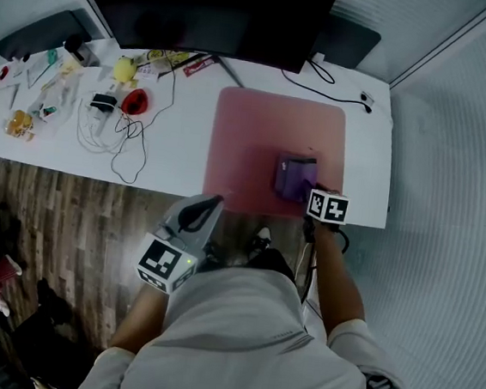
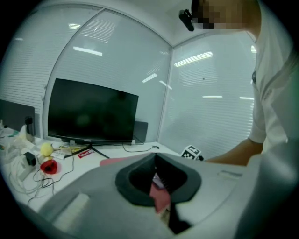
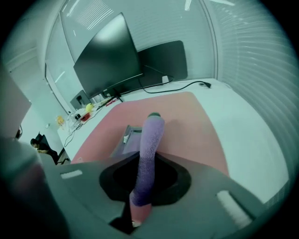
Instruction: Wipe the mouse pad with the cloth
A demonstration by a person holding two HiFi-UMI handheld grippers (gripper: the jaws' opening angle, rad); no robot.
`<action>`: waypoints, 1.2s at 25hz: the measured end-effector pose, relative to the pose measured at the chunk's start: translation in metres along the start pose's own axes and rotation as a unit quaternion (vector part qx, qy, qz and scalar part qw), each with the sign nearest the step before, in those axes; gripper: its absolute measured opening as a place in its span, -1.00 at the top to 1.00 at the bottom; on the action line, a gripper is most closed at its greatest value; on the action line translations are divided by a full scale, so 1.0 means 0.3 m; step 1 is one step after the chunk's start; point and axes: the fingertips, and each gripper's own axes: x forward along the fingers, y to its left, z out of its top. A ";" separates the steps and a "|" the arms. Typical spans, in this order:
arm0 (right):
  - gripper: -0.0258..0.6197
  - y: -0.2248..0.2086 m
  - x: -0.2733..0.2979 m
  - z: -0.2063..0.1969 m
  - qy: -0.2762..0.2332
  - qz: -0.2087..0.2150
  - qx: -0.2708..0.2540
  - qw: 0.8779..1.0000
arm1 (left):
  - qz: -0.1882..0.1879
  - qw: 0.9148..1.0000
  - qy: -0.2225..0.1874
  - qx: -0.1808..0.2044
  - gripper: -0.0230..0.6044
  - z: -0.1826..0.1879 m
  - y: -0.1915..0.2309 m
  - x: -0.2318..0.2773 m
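A pink mouse pad (image 1: 266, 140) lies on the white desk (image 1: 179, 148), near its front edge. On the pad's front right part sits a purple cloth (image 1: 295, 176). My right gripper (image 1: 311, 191) is shut on that cloth. In the right gripper view the cloth (image 3: 148, 149) stands pinched between the jaws over the pad (image 3: 191, 123), and a folded part of it rests on the pad. My left gripper (image 1: 214, 202) hangs shut and empty just off the desk's front edge, left of the cloth. In the left gripper view I see the pad (image 2: 114, 161) and the right gripper's marker cube (image 2: 192, 152).
A black monitor (image 1: 211, 9) stands behind the pad. Left of the pad lie white cables (image 1: 126, 138), a red object (image 1: 135, 100), a yellow object (image 1: 124, 69) and several small items. A black cable (image 1: 327, 93) runs at the back right. Wooden floor (image 1: 67, 223) lies below.
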 end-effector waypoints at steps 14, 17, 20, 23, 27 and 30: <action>0.78 -0.570 -0.254 -0.061 -0.009 -0.100 0.013 0.995 | -0.052 0.999 -0.005 0.009 0.92 0.034 -0.266 0.332; 0.78 -0.626 -0.293 -0.068 -0.008 -0.126 -0.008 0.992 | -0.055 0.998 -0.004 0.012 0.92 0.039 -0.296 0.353; 0.78 -0.637 -0.336 -0.043 -0.027 -0.137 -0.012 0.990 | -0.054 0.998 -0.003 0.015 0.92 0.044 -0.304 0.351; 0.78 -0.570 -0.379 0.007 -0.064 -0.116 -0.004 0.991 | -0.047 0.999 -0.002 0.015 0.92 0.042 -0.286 0.323; 0.77 -0.329 -0.406 0.110 -0.110 -0.048 -0.013 0.993 | -0.032 0.999 -0.002 0.014 0.92 0.042 -0.231 0.251; 0.78 -0.078 -0.372 0.157 -0.121 0.020 -0.027 0.992 | -0.016 1.000 -0.003 0.012 0.92 0.039 -0.174 0.168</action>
